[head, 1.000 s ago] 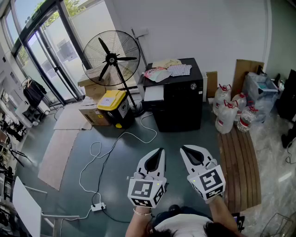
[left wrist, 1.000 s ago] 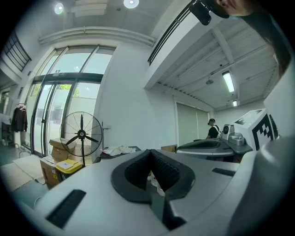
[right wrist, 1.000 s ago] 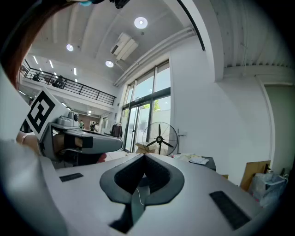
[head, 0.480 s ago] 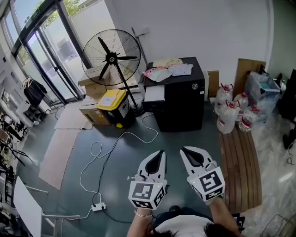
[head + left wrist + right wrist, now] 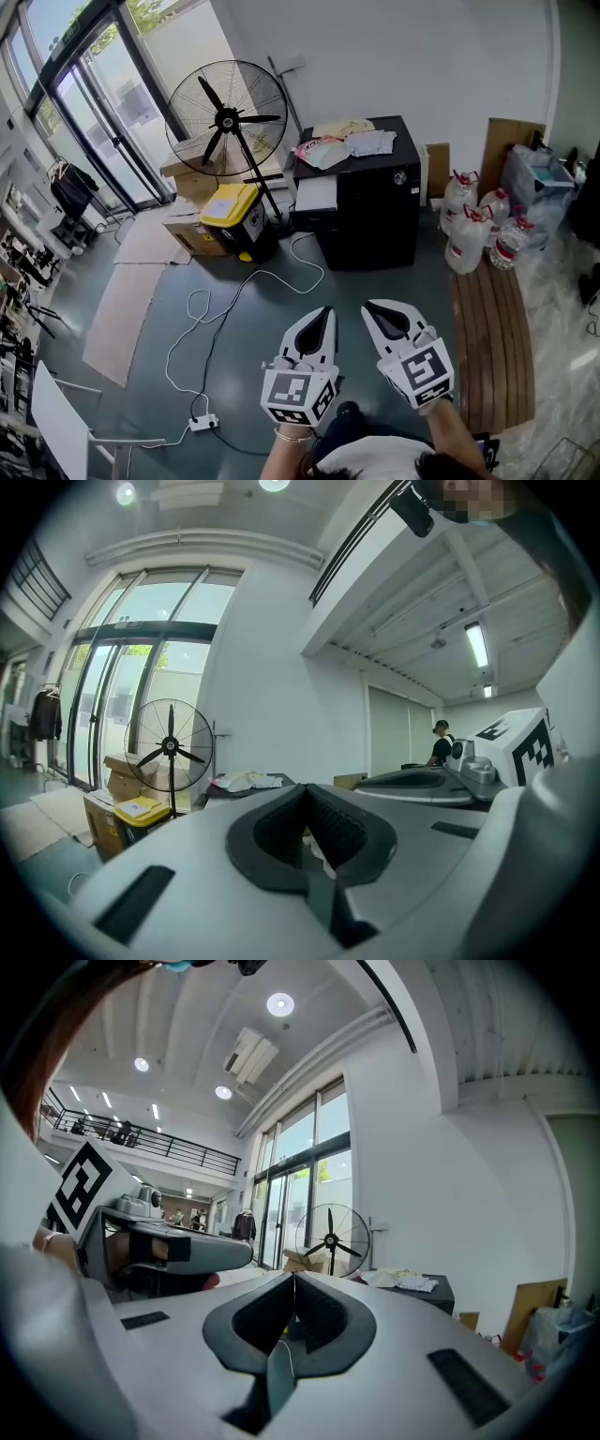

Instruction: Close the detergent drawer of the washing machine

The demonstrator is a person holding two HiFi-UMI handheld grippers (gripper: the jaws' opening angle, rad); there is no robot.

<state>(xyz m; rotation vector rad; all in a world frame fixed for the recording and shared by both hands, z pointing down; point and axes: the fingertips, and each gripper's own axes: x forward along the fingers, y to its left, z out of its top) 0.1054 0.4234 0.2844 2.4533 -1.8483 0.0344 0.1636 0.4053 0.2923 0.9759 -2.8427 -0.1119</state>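
**Step in hand (judged):** approach. Both hand-held grippers hang well apart from the machine, with open floor between them and it

**Next move calls for:** walking up, setting one hand-held gripper against the drawer's front face, and pushing straight along its slide. Closed jaws would serve as a blunt pusher

**Holdings, by size**
- Smooth dark teal floor (image 5: 141,375): one
- Black box-shaped washing machine (image 5: 375,220): one, against the white wall. It has a round knob on its front and pale crumpled clothes (image 5: 342,141) heaped on top
- Black pedestal fan with round wire cage (image 5: 225,117): one, just left of the machine
- Low slatted brown wooden surface (image 5: 492,328): one, along the right side
- Black bin with yellow lid (image 5: 230,216): one, by the fan's foot
- Clear plastic water jugs with red caps (image 5: 466,242): at least three, clustered right of the machine. The exact count is uncertain
- White hand-held grippers with black pads and marker cubes: two, side by side low in the head view
  - Left hand-held gripper (image 5: 323,314): jaws together on nothing
  - Right hand-held gripper (image 5: 372,307): jaws together on nothing
- White detergent drawer (image 5: 316,195): one, standing out from the machine's upper left corner, judged open
- Loose white cable (image 5: 234,291): one, looped across the floor
- White power strip (image 5: 201,423): one, at the cable's near end
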